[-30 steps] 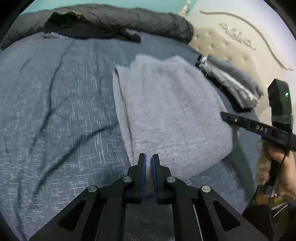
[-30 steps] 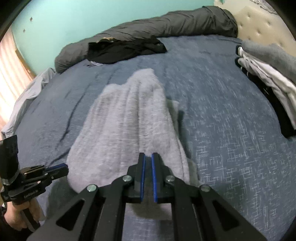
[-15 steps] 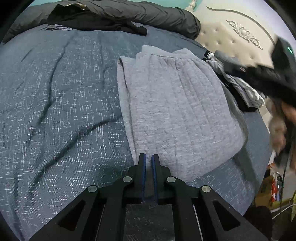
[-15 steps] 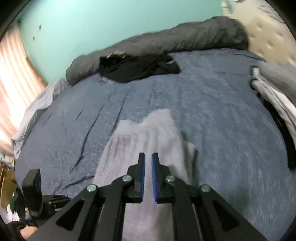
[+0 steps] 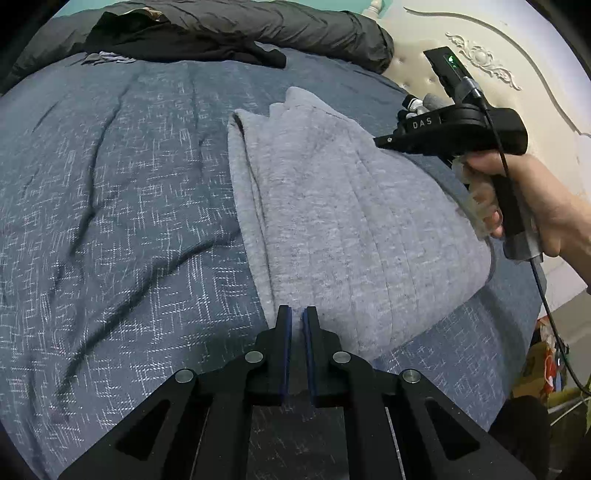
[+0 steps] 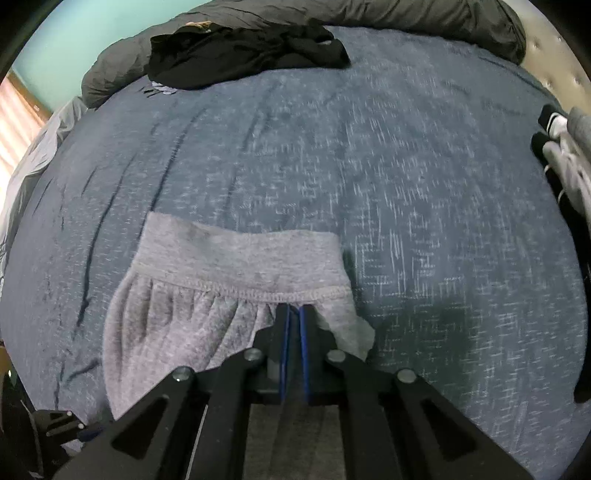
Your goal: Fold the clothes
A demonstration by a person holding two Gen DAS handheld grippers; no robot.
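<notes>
Lying lengthwise on the bed (image 5: 122, 192), the grey sweatpants (image 5: 332, 221) fill the middle of the left wrist view: a soft, heathered knit folded into a long slab, with faint ribs running along it and a doubled edge on its left side. The bed's cover is a blue-grey woven fabric flecked with white cross-hatching and creased into dark wrinkles. The left claw (image 5: 297, 314) sits over the near end of the sweatpants, its blue-lined jaws nearly together with only a thin slit between them and nothing held. On the right side of the garment the person's right hand (image 5: 535, 206) grips the black handle of the right claw's tool, whose tip reaches over the fabric's far edge. A rolled dark grey duvet (image 5: 295, 26) runs along the far side of the bed with a crumpled black garment (image 5: 177, 40) against it, and a cream tufted headboard (image 5: 491, 66) with carved scrollwork stands behind. In the right wrist view, the sweatpants (image 6: 207, 306) show their smooth waistband with a stitched seam and gathered pleats below. The right claw (image 6: 293, 312) hovers just at that seam, jaws almost shut, gripping nothing. A stack of folded clothes (image 6: 565, 147), black, white and grey, lies at the bed's right edge.
</notes>
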